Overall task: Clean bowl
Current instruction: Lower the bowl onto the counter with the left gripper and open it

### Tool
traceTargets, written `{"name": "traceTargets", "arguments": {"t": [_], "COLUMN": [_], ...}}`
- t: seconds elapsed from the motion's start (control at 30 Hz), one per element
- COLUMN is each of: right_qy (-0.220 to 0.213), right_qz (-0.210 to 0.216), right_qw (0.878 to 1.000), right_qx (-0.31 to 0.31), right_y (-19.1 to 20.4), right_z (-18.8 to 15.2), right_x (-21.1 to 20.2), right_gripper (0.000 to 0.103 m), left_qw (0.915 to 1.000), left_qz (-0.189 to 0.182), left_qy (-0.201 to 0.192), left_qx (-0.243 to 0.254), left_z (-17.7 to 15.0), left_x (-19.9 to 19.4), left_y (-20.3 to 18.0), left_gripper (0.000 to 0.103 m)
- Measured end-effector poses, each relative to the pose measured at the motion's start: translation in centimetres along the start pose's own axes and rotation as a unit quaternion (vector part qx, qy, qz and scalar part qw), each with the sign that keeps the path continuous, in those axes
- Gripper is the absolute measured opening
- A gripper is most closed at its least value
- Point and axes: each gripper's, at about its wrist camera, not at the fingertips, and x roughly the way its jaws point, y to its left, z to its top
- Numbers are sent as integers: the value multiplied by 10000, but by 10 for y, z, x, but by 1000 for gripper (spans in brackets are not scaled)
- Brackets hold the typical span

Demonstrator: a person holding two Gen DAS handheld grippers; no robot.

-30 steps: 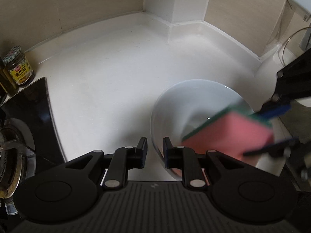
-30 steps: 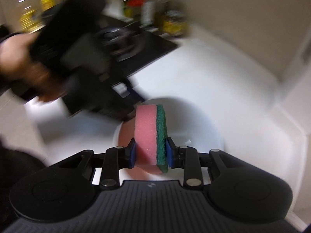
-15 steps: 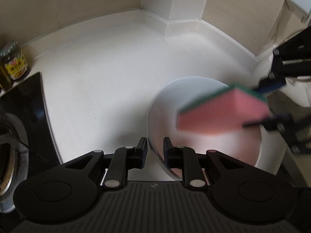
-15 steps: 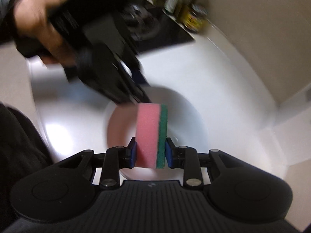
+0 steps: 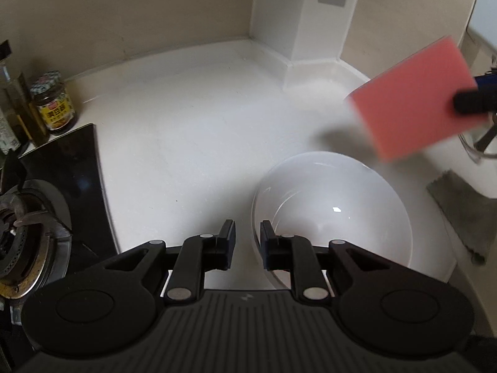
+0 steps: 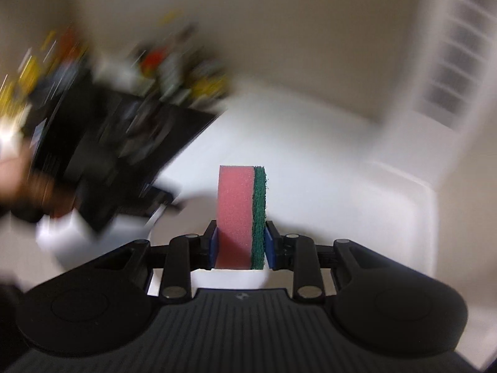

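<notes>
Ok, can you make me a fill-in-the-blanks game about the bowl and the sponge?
1. The right gripper is shut on a pink and ____ sponge.
2. The inside of the white bowl looks ____.
3. The left gripper pinches the bowl's ____.
4. The jar with the yellow label stands beside the black ____.

Missing words: green; empty; rim; stove

The right gripper point(image 6: 238, 245) clamps a sponge point(image 6: 240, 214) upright between its blue pads point(image 6: 213, 247), pink foam on the left, green scouring layer on the right. Beyond it lies a white counter point(image 6: 310, 155); a blurred black gripper point(image 6: 102, 168) and bottles point(image 6: 174, 71) show at left
</notes>
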Motion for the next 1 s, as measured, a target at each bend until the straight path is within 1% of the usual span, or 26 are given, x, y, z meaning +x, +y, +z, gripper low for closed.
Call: {"name": "traceTargets", "arguments": {"t": [0.03, 0.07, 0.13, 0.17, 0.23, 0.3, 0.33, 0.4, 0.5, 0.57, 0.67, 0.77, 0.87, 1.0], "right_qy": [-28, 143, 523, 834, 1222, 1351, 1325, 1255, 1083, 981, 759, 301, -467, -952], "right_qz": [-143, -378, -583, -522, -489, -569, -553, -508, -381, -437, -419, -322, -278, -329], "right_qw": [9996, 9981, 9947, 9917, 9862, 9838, 9843, 9855, 9890, 9902, 9923, 9954, 9951, 9918], "right_qx": [254, 468, 662, 822, 1007, 1034, 1030, 1019, 932, 895, 880, 845, 830, 791], "right_y": [-9, -20, -31, -38, -44, -47, -47, -47, -39, -43, -47, -50, -56, -62], "right_z": [-2, -7, -17, -27, -38, -44, -45, -47, -42, -44, -41, -35, -33, -42], "right_x": [-2, 2, 17, 33, 50, 58, 56, 52, 57, 44, 37, 19, -3, -12], "right_gripper": [26, 26, 26, 26, 26, 27, 28, 28, 28, 28, 28, 28, 28, 28], "left_qw": [10000, 10000, 10000, 9999, 9995, 9988, 9987, 9983, 9976, 9967, 9946, 9917, 9872, 9821], "left_qz": [-11, -18, -23, -46, -89, -91, -57, 23, 165, 358, 662, 885, 1110, 1309], "left_qy": [-10, -18, -57, -104, -203, -301, -317, -350, -381, -411, -493, -579, -621, -589], "left_qx": [-6, -9, -43, -108, -240, -381, -402, -467, -552, -602, -623, -730, -960, -1218], "left_z": [-1, -2, -1, -1, -3, -5, -6, -8, -9, -10, -11, -10, -11, -19], "left_x": [0, 0, 1, 0, -1, -5, -6, -9, -12, -15, -20, -27, -34, -41], "left_y": [-1, -2, -3, -3, -2, -1, -1, -3, -5, -9, -17, -23, -28, -36], "left_gripper": [20, 20, 20, 20, 20, 20, 20, 20, 20, 20, 20, 20, 21, 21]}}
